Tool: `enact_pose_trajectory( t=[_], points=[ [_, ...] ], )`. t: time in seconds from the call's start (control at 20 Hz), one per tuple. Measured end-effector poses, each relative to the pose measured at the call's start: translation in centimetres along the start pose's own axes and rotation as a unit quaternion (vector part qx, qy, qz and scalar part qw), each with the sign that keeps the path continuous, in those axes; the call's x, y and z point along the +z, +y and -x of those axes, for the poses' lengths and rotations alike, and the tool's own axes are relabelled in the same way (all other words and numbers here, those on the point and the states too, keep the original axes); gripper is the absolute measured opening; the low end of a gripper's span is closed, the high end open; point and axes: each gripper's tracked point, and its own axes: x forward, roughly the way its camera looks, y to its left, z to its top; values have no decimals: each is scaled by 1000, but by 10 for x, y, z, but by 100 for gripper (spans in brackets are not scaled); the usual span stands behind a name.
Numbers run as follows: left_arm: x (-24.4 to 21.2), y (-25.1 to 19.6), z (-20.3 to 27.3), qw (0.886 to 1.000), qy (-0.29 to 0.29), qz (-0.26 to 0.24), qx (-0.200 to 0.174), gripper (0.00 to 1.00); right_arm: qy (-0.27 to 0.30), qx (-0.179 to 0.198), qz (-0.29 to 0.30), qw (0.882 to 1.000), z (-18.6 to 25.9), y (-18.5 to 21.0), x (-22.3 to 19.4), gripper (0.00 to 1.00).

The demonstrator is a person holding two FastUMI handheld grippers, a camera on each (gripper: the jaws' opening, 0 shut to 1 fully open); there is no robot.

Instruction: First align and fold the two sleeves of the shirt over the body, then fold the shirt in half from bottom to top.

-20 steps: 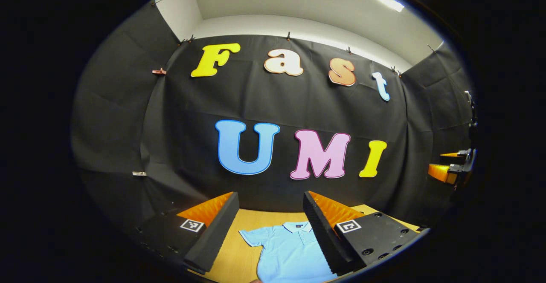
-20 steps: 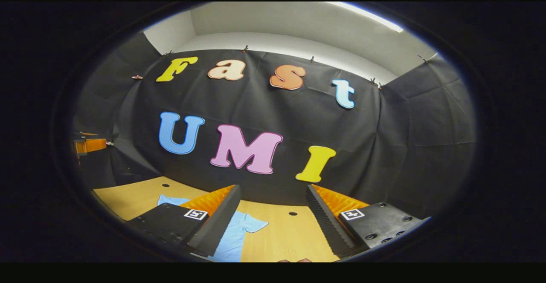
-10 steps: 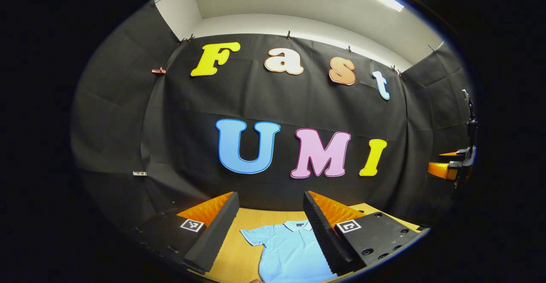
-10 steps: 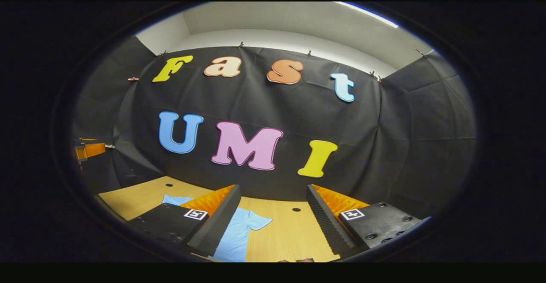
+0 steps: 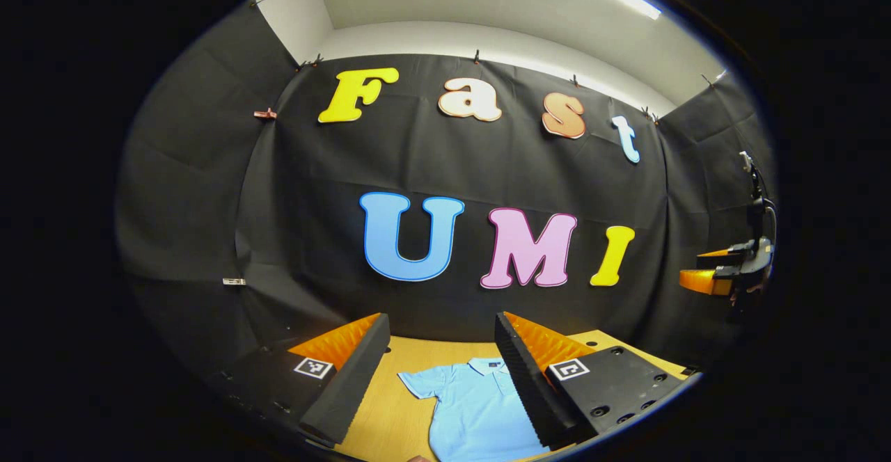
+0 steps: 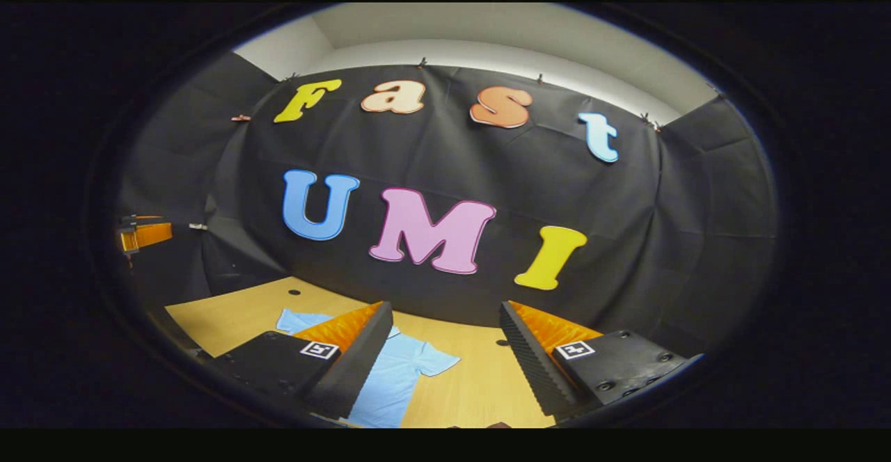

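Observation:
A light blue polo shirt [image 5: 473, 406] lies flat on the wooden table [image 5: 390, 420], collar toward the back wall and both short sleeves spread out. My left gripper [image 5: 441, 320] hangs open well above it, with the shirt's left sleeve and body showing between its fingers. In the right gripper view the shirt [image 6: 400, 378] lies low and left, partly hidden behind that gripper's left finger. My right gripper [image 6: 445, 307] is open and holds nothing. It also appears at the far right of the left gripper view as the right gripper [image 5: 704, 269], held in the air.
The table [image 6: 237, 312] has small round holes [image 6: 501, 342] near its back edge. Black cloth walls close the booth behind and on both sides. The left gripper [image 6: 143, 234] shows at the far left of the right gripper view.
The right gripper view has swung, so the shirt and table sit farther right and more table shows. In the left gripper view the right gripper has drifted up and left. Both stay open.

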Motion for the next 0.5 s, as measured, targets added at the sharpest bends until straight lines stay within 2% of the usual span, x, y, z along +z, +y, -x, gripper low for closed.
enact_pose_trajectory(
  t=[0.3,0.5],
  points=[
    [-2,12,-13,1000,-3,3,24,97,3,43,-17,999,-57,13,-7,97],
    [-8,16,-35,999,4,13,43,97,17,56,-34,998,-108,9,-25,97]
  ],
)
